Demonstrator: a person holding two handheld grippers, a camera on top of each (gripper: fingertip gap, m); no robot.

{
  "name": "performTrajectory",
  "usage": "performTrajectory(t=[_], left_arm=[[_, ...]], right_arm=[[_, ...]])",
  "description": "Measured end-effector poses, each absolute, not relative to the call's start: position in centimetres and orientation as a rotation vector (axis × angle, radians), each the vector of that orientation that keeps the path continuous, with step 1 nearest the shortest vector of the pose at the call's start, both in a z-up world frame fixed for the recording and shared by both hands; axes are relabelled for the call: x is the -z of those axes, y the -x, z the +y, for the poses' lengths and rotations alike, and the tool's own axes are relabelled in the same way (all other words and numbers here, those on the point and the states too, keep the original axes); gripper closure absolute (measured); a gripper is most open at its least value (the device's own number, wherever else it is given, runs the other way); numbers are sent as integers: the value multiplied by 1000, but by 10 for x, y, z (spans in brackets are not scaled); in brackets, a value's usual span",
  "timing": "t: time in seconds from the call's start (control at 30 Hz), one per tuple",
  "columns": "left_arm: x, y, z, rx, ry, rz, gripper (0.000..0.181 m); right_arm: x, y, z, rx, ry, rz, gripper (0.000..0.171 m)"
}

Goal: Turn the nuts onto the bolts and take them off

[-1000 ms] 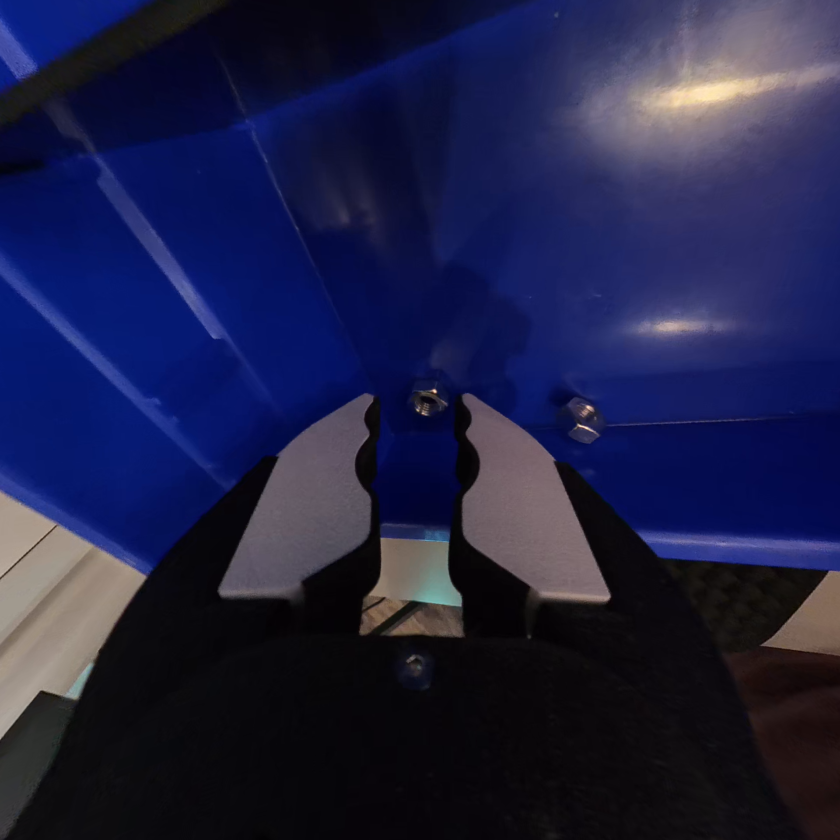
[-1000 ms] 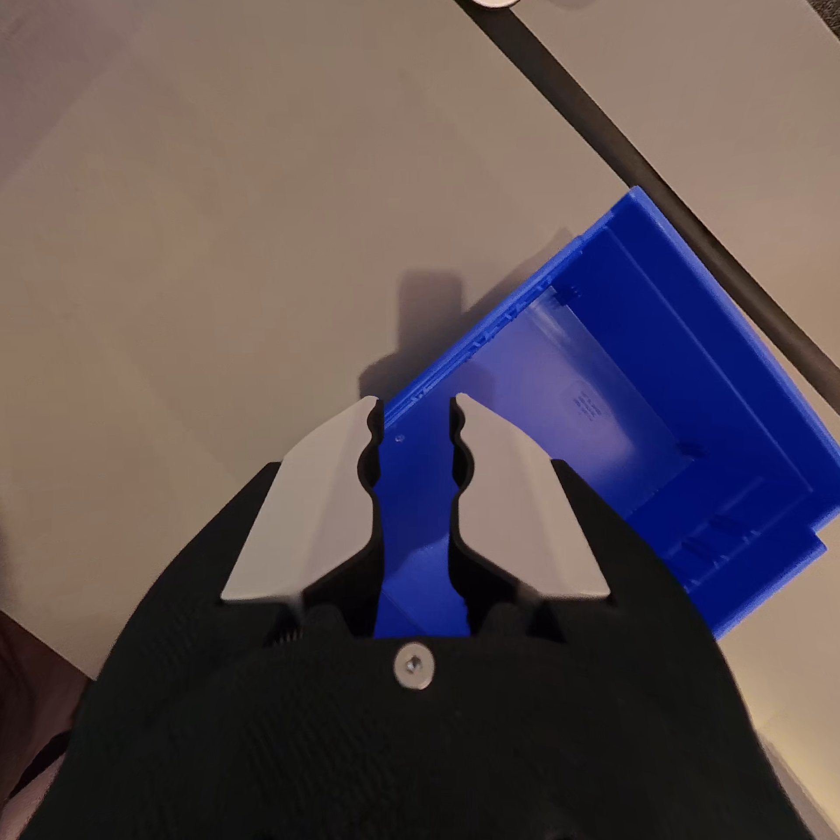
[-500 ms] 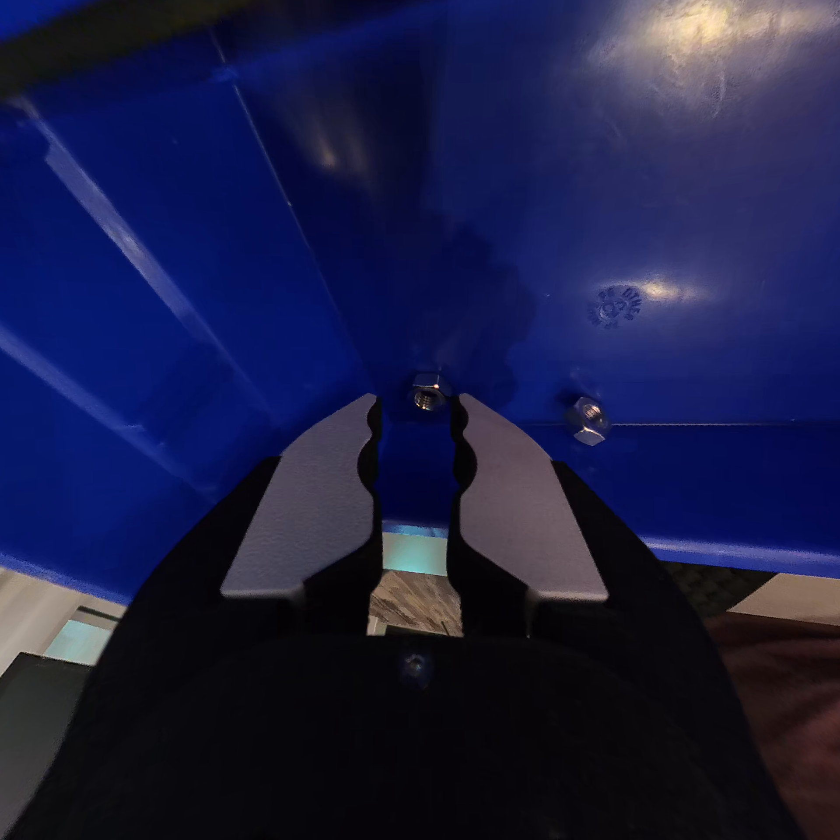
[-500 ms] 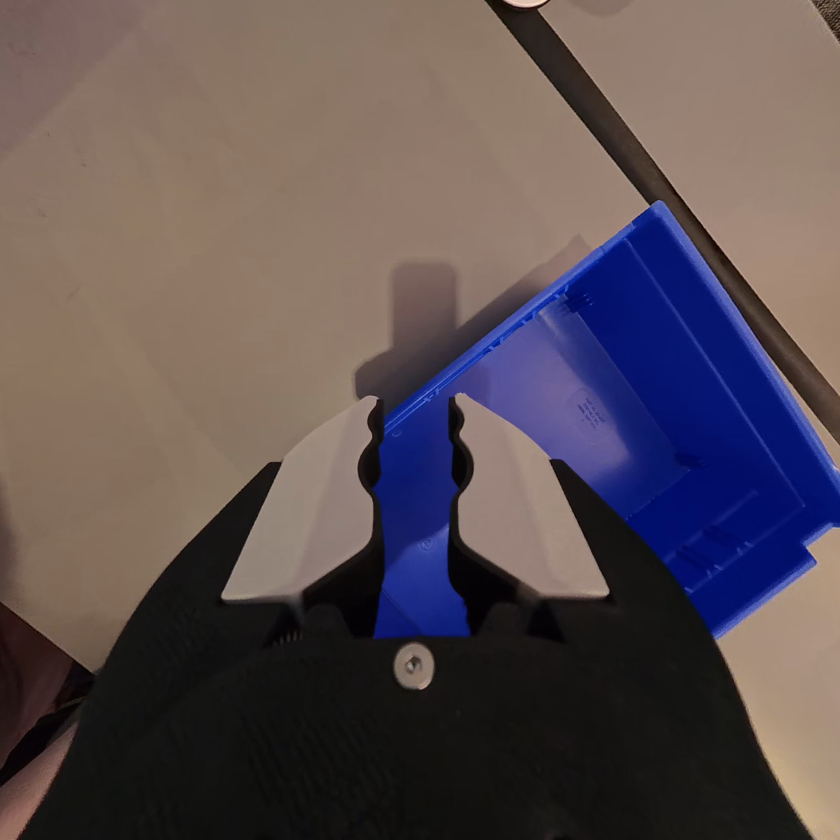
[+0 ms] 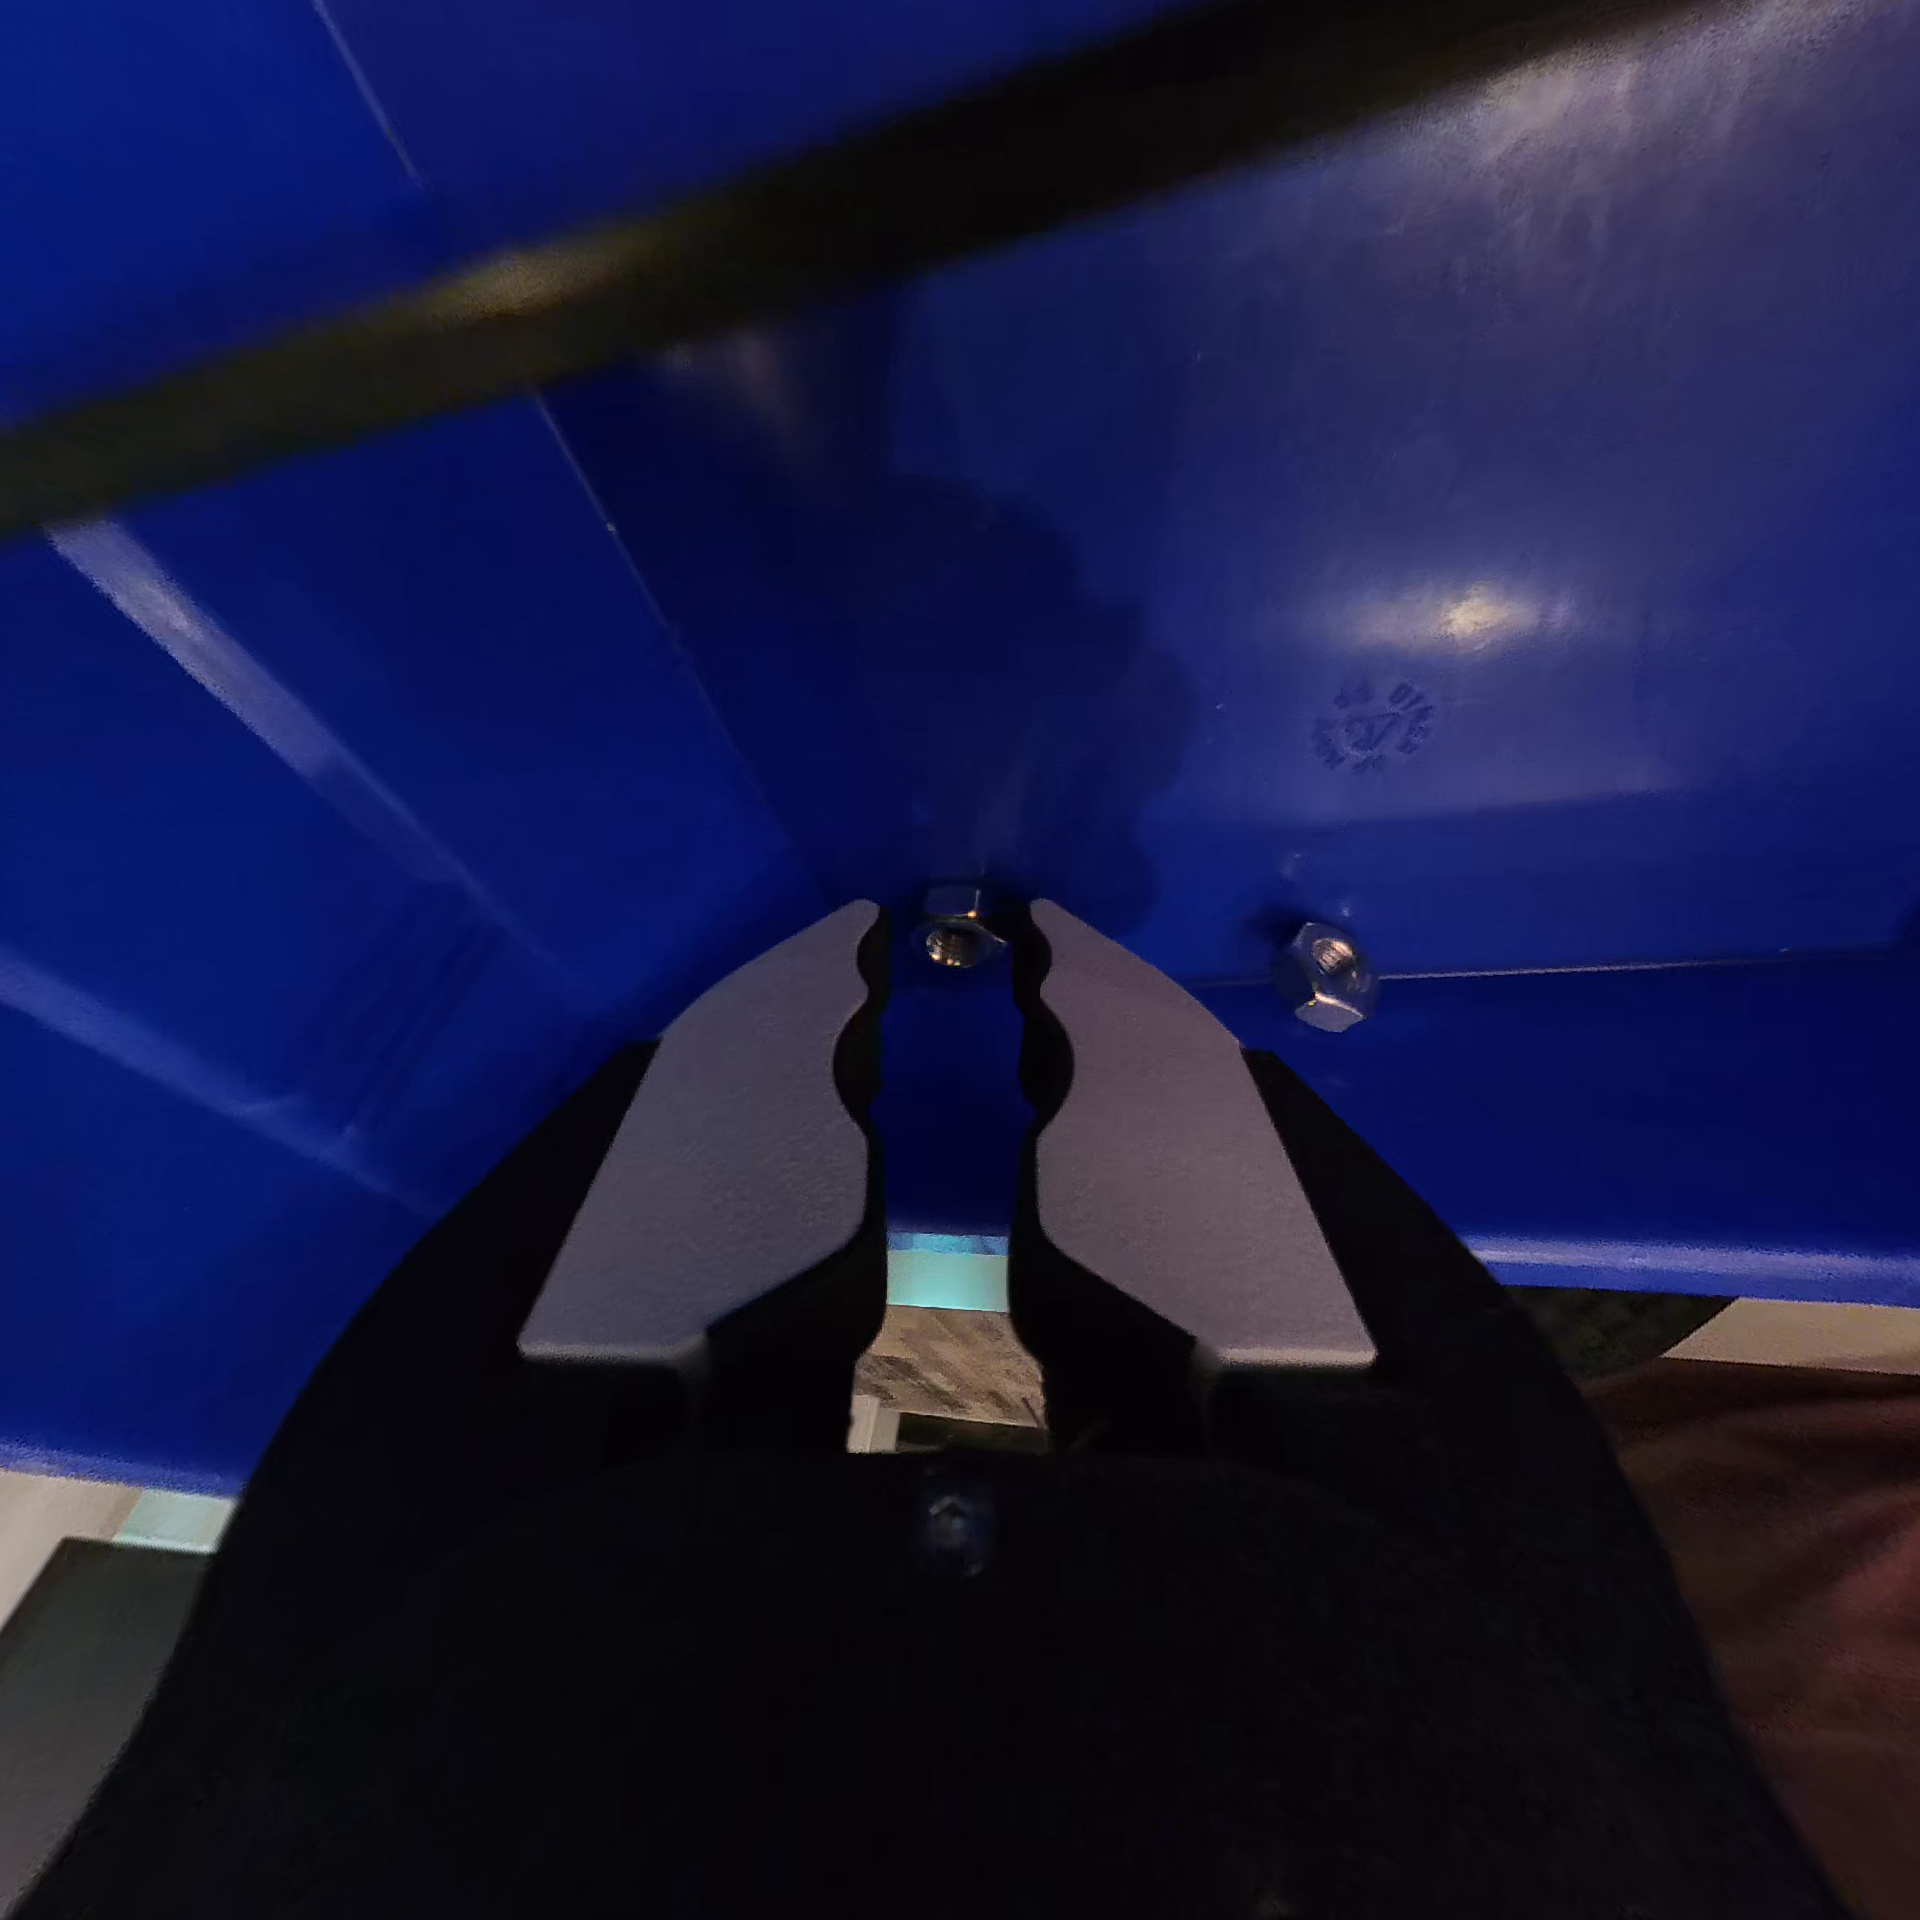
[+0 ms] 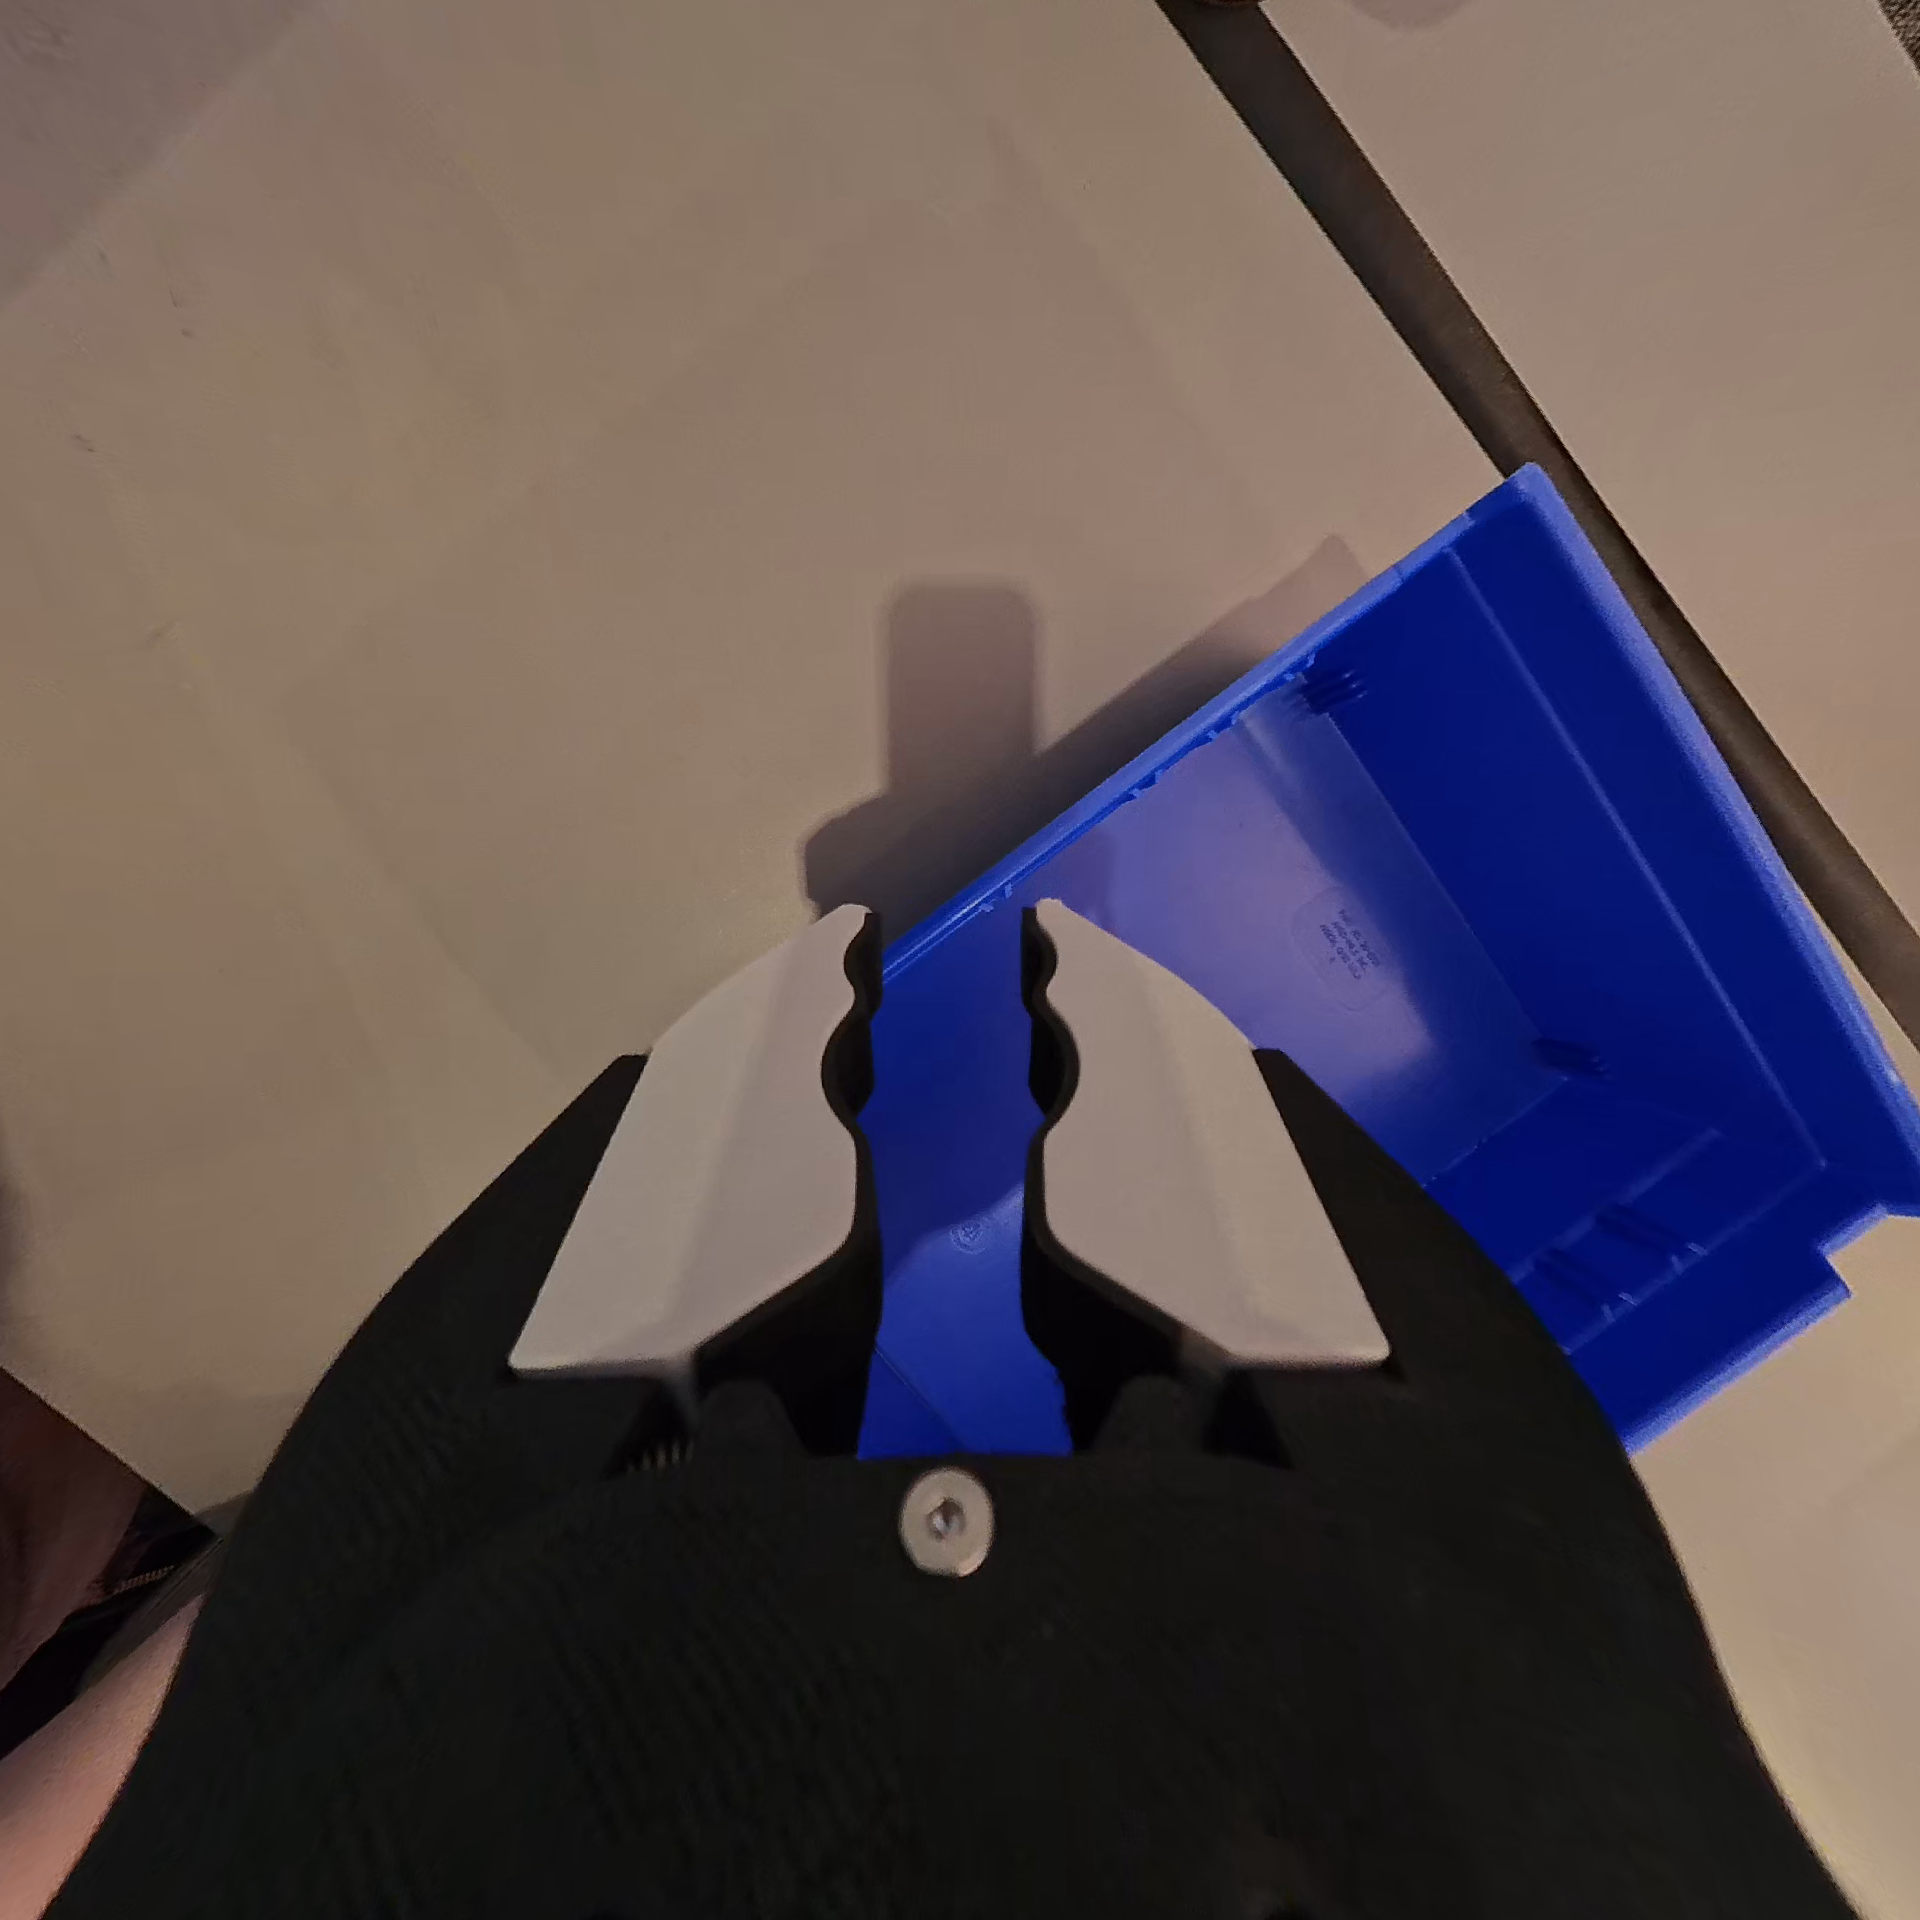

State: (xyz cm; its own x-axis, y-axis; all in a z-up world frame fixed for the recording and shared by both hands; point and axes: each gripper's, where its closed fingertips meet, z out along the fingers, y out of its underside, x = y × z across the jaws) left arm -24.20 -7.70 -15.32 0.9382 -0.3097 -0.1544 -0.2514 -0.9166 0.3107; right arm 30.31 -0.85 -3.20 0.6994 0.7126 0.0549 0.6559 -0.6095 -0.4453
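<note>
In the left wrist view I look into a blue plastic bin [image 5: 1455,468]. Two silver hex nuts lie where its floor meets a wall. One nut [image 5: 956,932] sits between the tips of my left gripper [image 5: 954,916], which is open, with a small gap on each side of the nut. The second nut [image 5: 1322,975] lies to the right of the fingers. No bolt shows. In the right wrist view my right gripper [image 6: 948,914] is open and empty, held above the near corner of a blue bin [image 6: 1558,935] on a beige table.
The beige tabletop [image 6: 520,520] spreads to the left of the bin. A dark strip [image 6: 1507,395] runs diagonally behind the bin, and shows as a dark band [image 5: 727,239] over the bin rim in the left view. Bin walls close in around the left gripper. The tips of one gripper are about 55 cm away from the tips of the other.
My left gripper has moved forward, so the nut now sits between its tips. The right view has drifted slightly, and the bin sits farther right in it. Both finger gaps are unchanged.
</note>
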Motion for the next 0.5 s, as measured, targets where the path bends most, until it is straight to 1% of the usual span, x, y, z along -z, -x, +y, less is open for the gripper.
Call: performTrajectory(t=[0.17,0.33,0.5], left_arm=[[153,240,-77,296,-2793,-463,163],[153,238,-76,340,-2785,-530,164],[154,228,-76,297,-2796,-536,164]], right_arm=[[33,-303,-9,-172,2476,-1062,145],[33,-302,-9,-162,2477,-1065,145],[36,-302,-9,-148,2490,-1077,145]])
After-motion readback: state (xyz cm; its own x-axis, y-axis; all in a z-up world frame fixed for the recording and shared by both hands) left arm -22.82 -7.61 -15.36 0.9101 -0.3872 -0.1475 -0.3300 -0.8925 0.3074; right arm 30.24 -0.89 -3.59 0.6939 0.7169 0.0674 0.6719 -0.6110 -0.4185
